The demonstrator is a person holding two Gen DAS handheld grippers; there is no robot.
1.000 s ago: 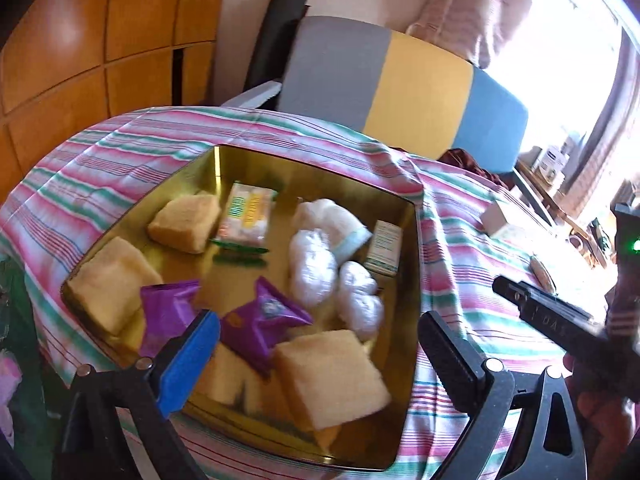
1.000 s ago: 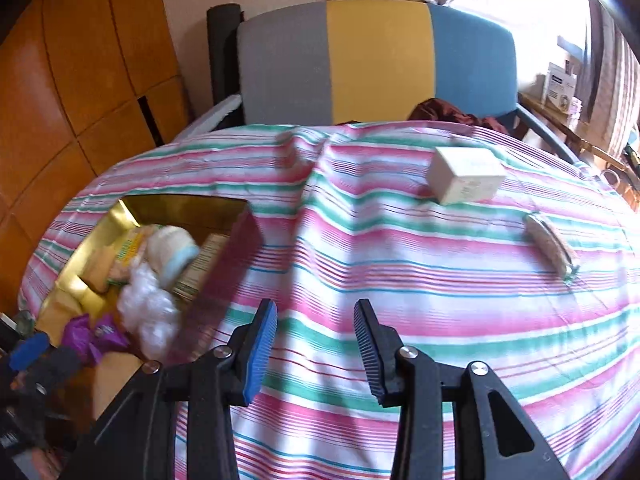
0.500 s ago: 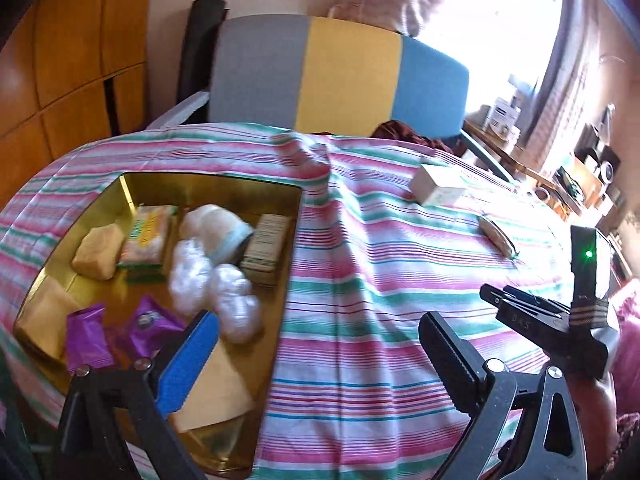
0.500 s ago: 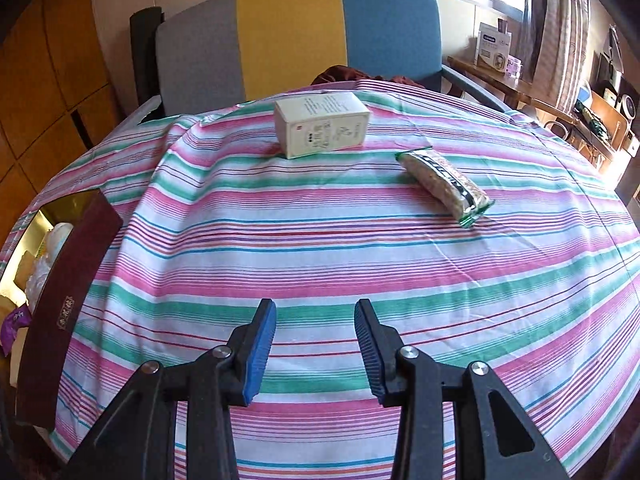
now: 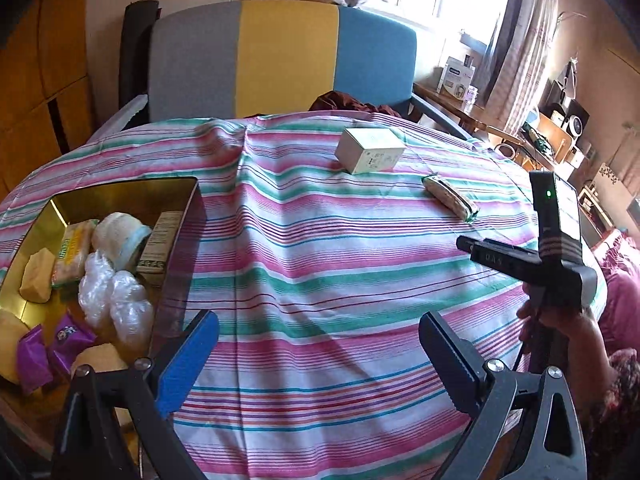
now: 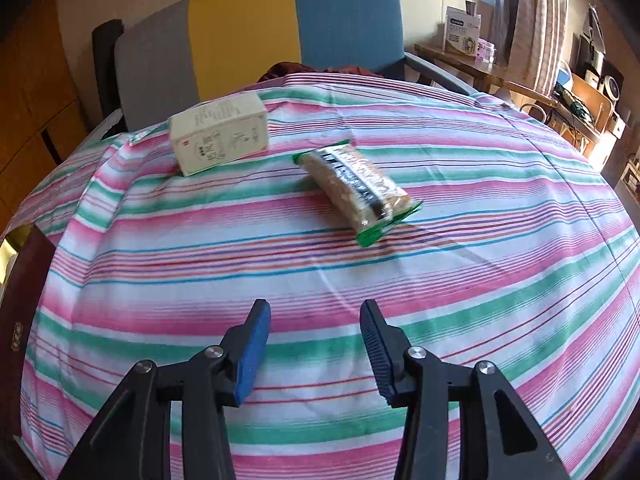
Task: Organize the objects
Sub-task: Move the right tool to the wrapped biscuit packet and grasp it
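Observation:
A green-edged snack bar packet (image 6: 357, 187) lies on the striped tablecloth ahead of my right gripper (image 6: 314, 322), whose jaws are opening with nothing between them. Behind it to the left stands a cream carton (image 6: 219, 133). In the left wrist view the same packet (image 5: 450, 197) and carton (image 5: 370, 149) sit far across the cloth. My left gripper (image 5: 318, 334) is wide open and empty over bare cloth, beside the gold tin (image 5: 182, 194) at the left. The tin holds cake pieces, purple packets, clear-wrapped lumps and small boxes.
A grey, yellow and blue chair back (image 5: 280, 60) stands behind the table. A hand (image 5: 568, 332) holding the other gripper shows at the right edge. Shelves and boxes (image 6: 464, 32) crowd the room's right side. The tin's dark side (image 6: 20, 320) borders the left.
Both views have swung right, away from the tin toward the carton and snack packet, which now look closer. The right jaws have spread wider than before.

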